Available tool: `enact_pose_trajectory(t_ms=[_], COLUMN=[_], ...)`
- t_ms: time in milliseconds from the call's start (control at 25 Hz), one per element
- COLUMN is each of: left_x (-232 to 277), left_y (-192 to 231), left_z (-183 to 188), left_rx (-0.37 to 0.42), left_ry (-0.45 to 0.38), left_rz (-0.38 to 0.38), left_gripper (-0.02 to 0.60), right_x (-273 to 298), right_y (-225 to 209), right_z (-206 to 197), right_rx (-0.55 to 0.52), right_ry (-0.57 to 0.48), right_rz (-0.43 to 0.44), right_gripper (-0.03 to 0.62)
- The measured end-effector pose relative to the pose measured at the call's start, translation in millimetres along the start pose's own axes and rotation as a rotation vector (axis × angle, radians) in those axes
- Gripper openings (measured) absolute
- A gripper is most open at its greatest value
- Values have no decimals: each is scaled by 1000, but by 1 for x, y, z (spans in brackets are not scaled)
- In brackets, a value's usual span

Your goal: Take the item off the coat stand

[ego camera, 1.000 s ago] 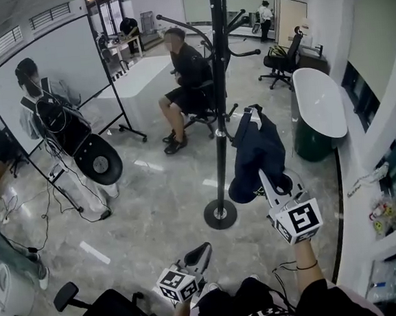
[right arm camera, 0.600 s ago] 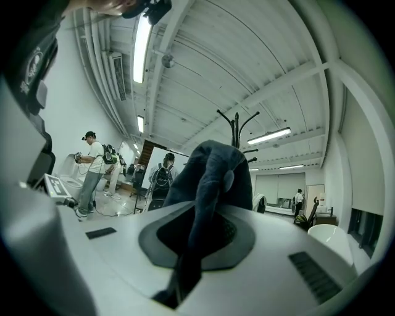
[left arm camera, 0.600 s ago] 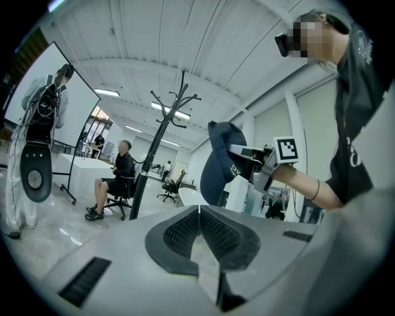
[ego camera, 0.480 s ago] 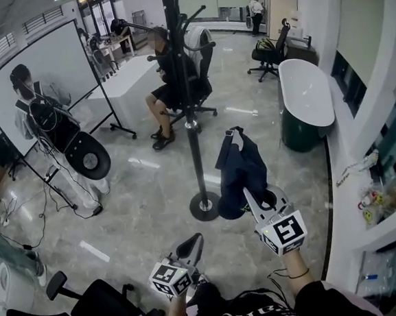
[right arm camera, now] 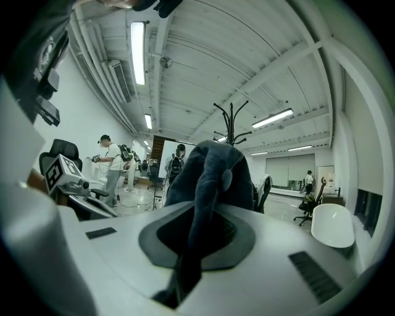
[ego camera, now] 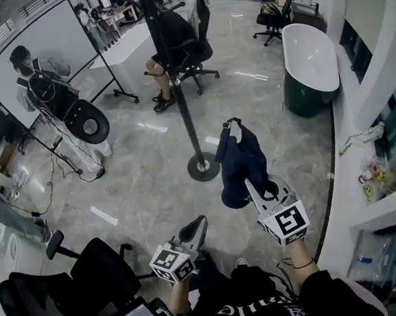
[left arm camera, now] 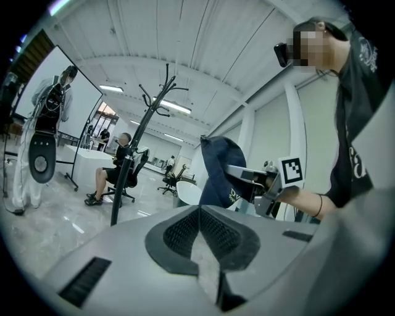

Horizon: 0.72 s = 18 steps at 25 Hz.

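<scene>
While the right gripper (ego camera: 251,186) is clenched on a fold of the dark blue garment (ego camera: 239,158), the cloth sits pinched between its two pads. From there it bulges up in front of the jaws, filling the middle of the right gripper view. The garment hangs bunched around the gripper's tips, held in the air above the floor (ego camera: 146,193). It is free of the coat stand (ego camera: 179,100).

The left gripper (ego camera: 199,223) is lower and nearer the person, to the left of the right one. Its jaws are pressed together with nothing between them, and it touches neither the garment nor the stand.

The coat stand is upright on its round base, a little to the left of the garment and farther off, with a clear gap between pole and cloth. Beyond the stand a seated person (ego camera: 168,36) occupies a wheeled chair. A whiteboard (ego camera: 34,58) stands at the far left, and a white tub-shaped piece (ego camera: 309,54) is at the far right. A black office chair (ego camera: 65,296) sits at the near left.
</scene>
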<state>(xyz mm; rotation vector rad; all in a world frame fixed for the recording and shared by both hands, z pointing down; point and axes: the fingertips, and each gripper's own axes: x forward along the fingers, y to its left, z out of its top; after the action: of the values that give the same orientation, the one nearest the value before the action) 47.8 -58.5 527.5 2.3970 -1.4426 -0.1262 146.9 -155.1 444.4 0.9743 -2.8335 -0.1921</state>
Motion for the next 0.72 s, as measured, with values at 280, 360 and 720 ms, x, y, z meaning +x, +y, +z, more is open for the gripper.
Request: enact_pose_trajectory(t_ms=[280, 360, 720], left_x=[-23, -27, -81], left_y=[-36, -43, -76], left_z=[-17, -16, -34], left_rx=[23, 32, 33], left_ry=[13, 6, 8], left_rz=[32, 22, -36], left_gripper=[3, 3, 3], right_x=[-47, -58, -105], right_y=[33, 43, 110], right_z=[-35, -38, -55], right_rx=[73, 84, 130], right_ry=[23, 28, 62], right_rz=[46, 48, 28], right_gripper=[31, 31, 30])
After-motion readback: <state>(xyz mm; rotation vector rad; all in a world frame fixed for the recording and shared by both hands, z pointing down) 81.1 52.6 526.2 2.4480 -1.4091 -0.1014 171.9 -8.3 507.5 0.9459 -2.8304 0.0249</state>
